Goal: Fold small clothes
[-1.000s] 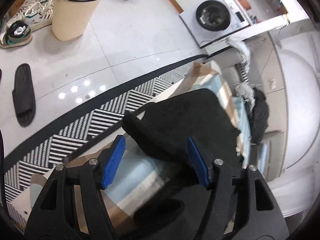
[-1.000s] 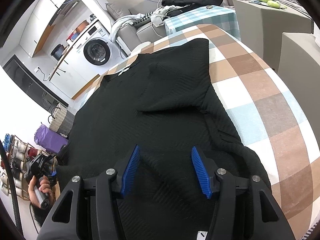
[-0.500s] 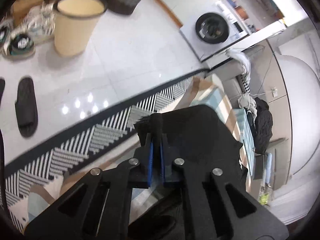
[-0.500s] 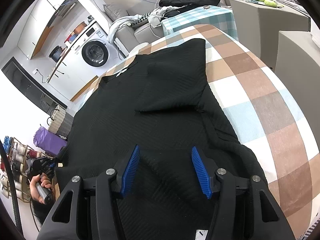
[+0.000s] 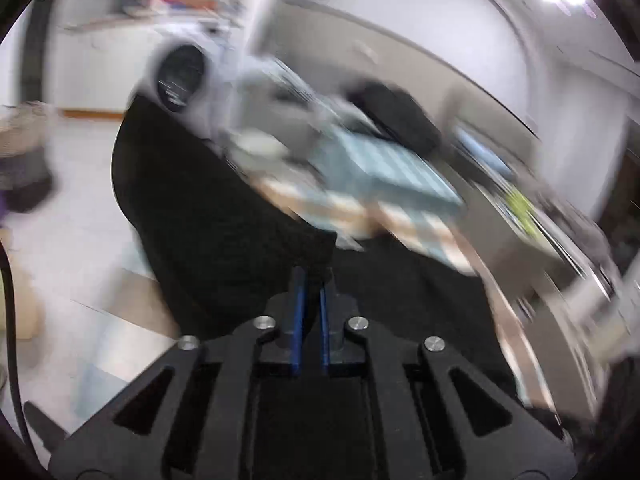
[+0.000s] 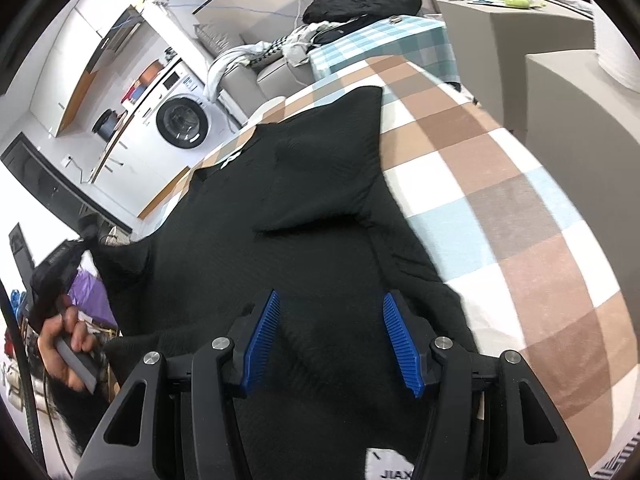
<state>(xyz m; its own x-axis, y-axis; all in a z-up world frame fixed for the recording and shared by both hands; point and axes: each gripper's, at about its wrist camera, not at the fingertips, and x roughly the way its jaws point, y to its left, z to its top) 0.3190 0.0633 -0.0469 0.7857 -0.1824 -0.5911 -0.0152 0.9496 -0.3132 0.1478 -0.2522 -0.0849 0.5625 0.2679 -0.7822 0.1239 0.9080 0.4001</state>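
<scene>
On checked blanket [image 6: 500, 184], black garment [image 6: 304, 208]

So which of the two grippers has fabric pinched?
The left gripper: its fingers pinch the black top's sleeve; the right gripper hovers open.

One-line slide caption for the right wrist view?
Open right hand-held gripper over a black top on a checked cloth; left hand-held gripper lifts its edge.
</scene>
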